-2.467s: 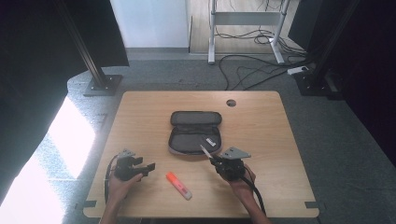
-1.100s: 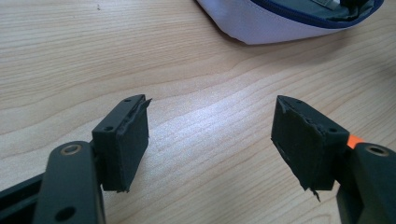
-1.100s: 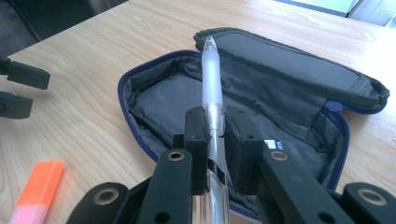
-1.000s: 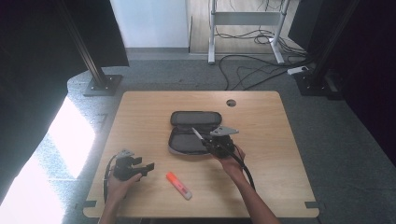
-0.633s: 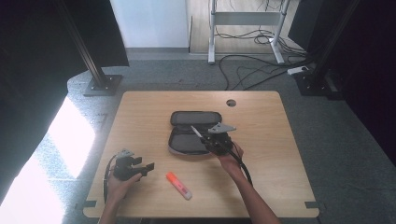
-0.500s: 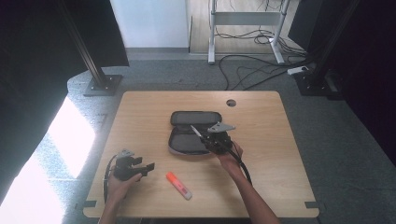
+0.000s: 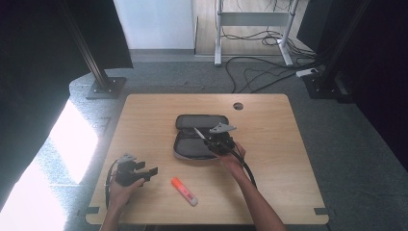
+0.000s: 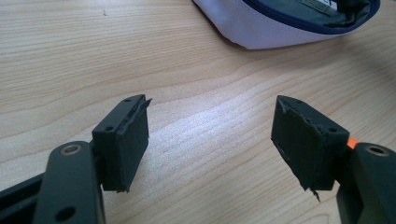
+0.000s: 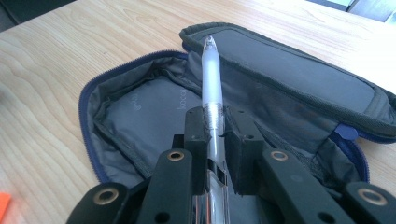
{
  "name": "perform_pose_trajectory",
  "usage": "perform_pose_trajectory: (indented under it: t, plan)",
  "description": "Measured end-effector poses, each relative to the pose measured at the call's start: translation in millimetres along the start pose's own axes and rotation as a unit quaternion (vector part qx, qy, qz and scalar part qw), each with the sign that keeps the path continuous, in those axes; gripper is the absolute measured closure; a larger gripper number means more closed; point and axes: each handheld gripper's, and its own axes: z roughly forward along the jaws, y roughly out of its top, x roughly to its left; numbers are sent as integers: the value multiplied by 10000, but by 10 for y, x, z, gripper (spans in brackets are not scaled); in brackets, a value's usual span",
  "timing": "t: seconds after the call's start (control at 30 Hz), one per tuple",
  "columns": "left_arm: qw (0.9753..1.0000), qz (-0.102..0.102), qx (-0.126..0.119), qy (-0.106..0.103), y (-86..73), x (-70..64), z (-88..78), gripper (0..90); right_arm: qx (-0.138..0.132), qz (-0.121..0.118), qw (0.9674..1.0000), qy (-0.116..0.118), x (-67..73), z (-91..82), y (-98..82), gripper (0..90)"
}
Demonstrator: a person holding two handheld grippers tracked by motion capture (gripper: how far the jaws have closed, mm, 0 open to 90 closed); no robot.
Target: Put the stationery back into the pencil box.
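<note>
Right gripper [image 9: 215,140] clamps the pen [image 9: 211,79] above the open case [image 9: 140,112]; lower it flat inside before releasing; left gripper [image 8: 210,140] jaws wide, empty.

Clear pen [image 9: 212,88], seemingly grey-lined case [image 9: 154,112]

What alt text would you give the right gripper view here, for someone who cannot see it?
The right gripper is shut on a clear pen, holding it over an open grey pencil case with a blue zip. The case lies on a wooden table, its lid folded back behind the pen's tip.
</note>
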Motion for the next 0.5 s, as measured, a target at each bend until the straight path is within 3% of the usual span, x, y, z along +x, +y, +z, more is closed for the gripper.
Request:
perform_pose_trajectory:
  t: [0.5]
  plan:
    - [10000, -20, -14, -28, -3, 11, -2, 281, 120, 20, 9999, 35, -55, 148, -17, 783]
